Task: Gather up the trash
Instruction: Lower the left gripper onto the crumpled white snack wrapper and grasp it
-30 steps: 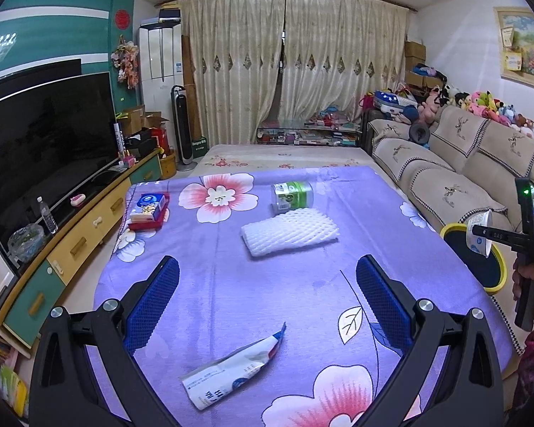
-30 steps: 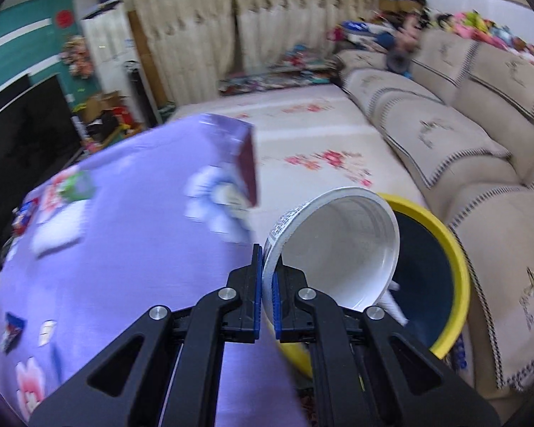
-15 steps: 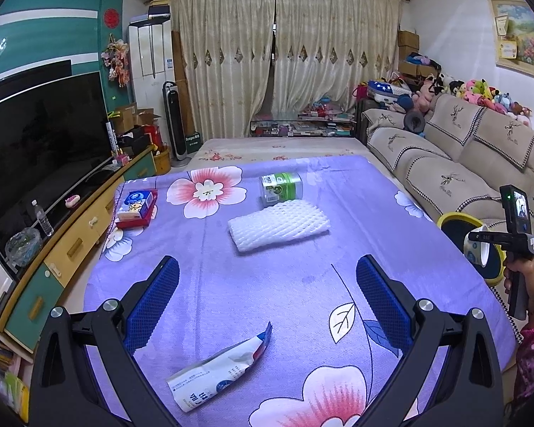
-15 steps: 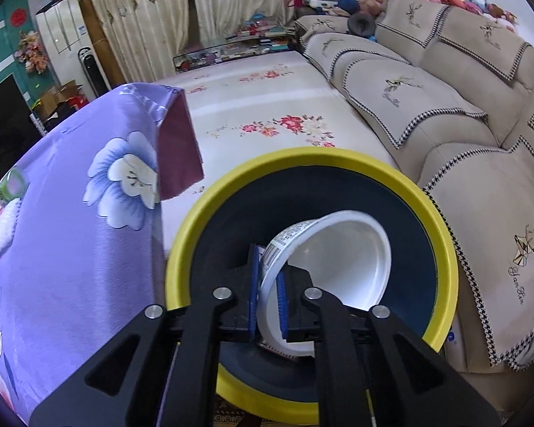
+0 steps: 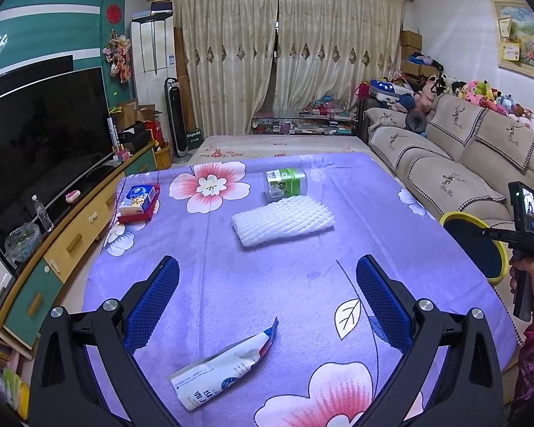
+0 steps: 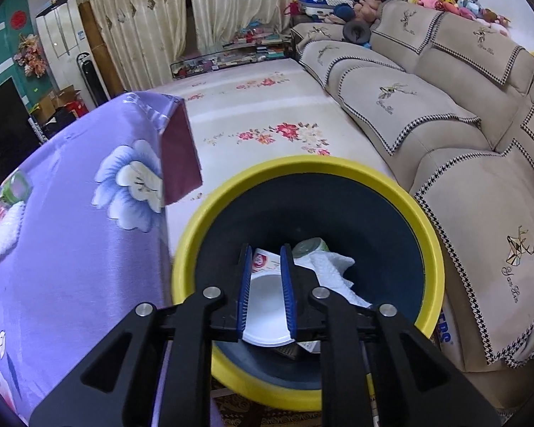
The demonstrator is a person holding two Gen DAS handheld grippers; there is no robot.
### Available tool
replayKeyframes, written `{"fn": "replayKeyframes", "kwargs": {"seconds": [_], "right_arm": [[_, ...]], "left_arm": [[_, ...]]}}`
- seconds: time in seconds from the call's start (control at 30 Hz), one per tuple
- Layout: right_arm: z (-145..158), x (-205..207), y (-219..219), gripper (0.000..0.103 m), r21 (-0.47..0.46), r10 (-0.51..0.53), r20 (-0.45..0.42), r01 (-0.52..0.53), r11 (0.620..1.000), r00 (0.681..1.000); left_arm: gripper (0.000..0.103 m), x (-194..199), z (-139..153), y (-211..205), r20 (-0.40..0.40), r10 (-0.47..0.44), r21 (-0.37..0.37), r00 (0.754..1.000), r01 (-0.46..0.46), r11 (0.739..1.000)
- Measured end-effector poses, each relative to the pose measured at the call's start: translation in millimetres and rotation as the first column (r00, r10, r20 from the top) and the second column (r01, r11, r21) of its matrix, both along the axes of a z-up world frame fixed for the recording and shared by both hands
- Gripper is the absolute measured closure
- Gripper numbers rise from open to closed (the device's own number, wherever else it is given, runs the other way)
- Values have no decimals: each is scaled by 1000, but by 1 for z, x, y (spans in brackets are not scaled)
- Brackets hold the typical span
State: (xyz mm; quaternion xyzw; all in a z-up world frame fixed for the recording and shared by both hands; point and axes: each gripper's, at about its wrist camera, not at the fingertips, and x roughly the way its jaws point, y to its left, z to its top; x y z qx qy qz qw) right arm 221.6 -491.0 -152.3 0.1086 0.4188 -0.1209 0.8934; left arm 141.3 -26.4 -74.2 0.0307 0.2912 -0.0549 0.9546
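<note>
- The right gripper [image 6: 266, 286] hangs over the yellow-rimmed bin [image 6: 423, 213], its jaws narrow and opening; the white bowl [image 6: 265, 316] lies loose below them, inside the bin.
- The left gripper [image 5: 267, 306] is wide and empty above the purple cloth [image 5: 284, 277].
- Risk: the flat wrapper [image 5: 224, 370] may slide when pinched; the green jar [image 5: 284, 185] may roll.

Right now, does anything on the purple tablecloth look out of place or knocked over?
Yes. A green-labelled jar lies on its side near the far edge, just behind a white foam net sleeve. Nearer, a torn, flattened white wrapper lies loose on the cloth.
</note>
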Motion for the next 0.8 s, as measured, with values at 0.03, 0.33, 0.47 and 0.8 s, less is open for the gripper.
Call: {"fn": "replayKeyframes", "kwargs": {"seconds": [0.03, 0.33, 0.47, 0.8], "right_arm": [[2, -1, 3, 84, 0, 6, 5, -6, 1000, 1000], [18, -11, 25, 80, -1, 65, 43, -65, 998, 997], [20, -13, 34, 79, -2, 88, 46, -88, 996, 995], [23, -20, 43, 75, -3, 117, 44, -117, 993, 992]], "left_arm": [[5, 0, -2, 2, -5, -1, 1, 1000, 1, 1000], [5, 2, -29, 21, -84, -59, 65, 995, 64, 996], [5, 8, -47, 24, -138, -116, 92, 984, 130, 987], [16, 22, -84, 26, -262, -228, 139, 938, 270, 953]]}}
